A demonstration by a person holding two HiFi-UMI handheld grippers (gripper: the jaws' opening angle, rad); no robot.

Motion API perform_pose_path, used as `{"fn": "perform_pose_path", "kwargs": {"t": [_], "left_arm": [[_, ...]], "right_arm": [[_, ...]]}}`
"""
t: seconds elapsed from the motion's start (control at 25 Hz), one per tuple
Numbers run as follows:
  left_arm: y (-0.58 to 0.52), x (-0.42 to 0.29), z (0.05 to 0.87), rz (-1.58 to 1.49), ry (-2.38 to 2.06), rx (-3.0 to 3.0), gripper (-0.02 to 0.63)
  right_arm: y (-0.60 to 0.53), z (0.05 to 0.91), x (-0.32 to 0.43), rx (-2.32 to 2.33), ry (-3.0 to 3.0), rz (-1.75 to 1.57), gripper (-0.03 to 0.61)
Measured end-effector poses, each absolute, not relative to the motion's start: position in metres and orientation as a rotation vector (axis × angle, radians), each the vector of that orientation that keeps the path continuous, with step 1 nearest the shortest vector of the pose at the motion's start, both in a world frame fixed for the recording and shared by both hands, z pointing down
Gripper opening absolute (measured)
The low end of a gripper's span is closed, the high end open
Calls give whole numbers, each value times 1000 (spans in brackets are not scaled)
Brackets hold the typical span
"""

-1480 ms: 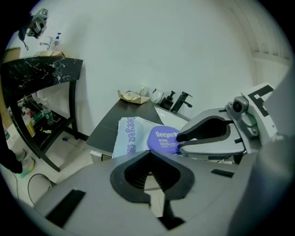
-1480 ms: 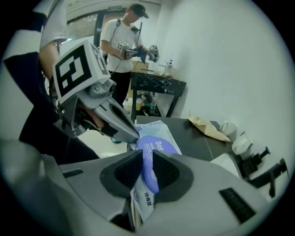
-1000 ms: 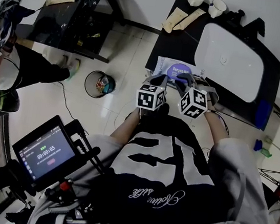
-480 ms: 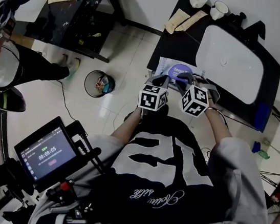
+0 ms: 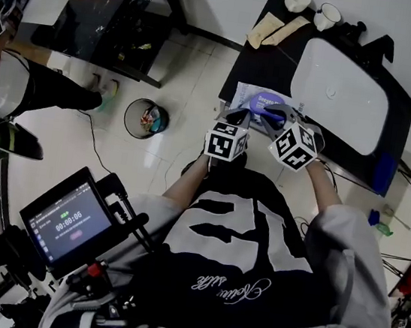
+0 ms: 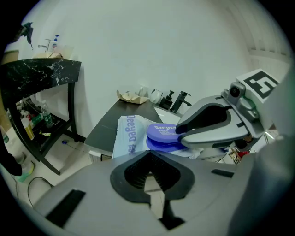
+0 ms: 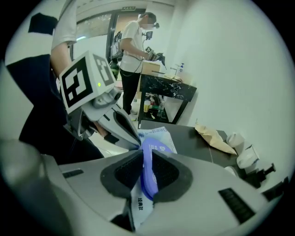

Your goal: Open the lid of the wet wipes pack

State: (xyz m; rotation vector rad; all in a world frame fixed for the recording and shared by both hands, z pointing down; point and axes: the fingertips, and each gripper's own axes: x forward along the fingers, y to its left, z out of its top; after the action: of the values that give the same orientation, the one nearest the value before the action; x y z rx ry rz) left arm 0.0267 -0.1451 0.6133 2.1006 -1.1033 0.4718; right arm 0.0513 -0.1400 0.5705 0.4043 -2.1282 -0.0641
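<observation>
The wet wipes pack lies at the front edge of a dark counter, pale blue with a round purple lid. My right gripper is shut on the lid's rim. In the left gripper view the lid stands a little above its purple base ring, with the right gripper clamped on it. My left gripper is at the pack's near edge, its jaws shut with nothing seen between them. The right gripper view has its tip against the pack.
A white sink basin fills the counter right of the pack, with a black tap, cups and crumpled brown paper behind. A waste bin stands on the floor. A black marble table and another person are to the left.
My right gripper has tilted up and to the right with the lid's rim in it, and the lid has come away from its base. The left gripper stays at the pack's near edge.
</observation>
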Motion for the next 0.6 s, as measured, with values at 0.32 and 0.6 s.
{"fn": "perform_pose_path", "kwargs": {"t": [0.32,0.6], "left_arm": [[-144,25,614,454,-1098,2080,-2],[-145,23,614,446,-1096,2068,-2]], "right_arm": [[-156,540,51,504,-2204,-45,46],[-213,516,56,686,-2228,-55,40]]}}
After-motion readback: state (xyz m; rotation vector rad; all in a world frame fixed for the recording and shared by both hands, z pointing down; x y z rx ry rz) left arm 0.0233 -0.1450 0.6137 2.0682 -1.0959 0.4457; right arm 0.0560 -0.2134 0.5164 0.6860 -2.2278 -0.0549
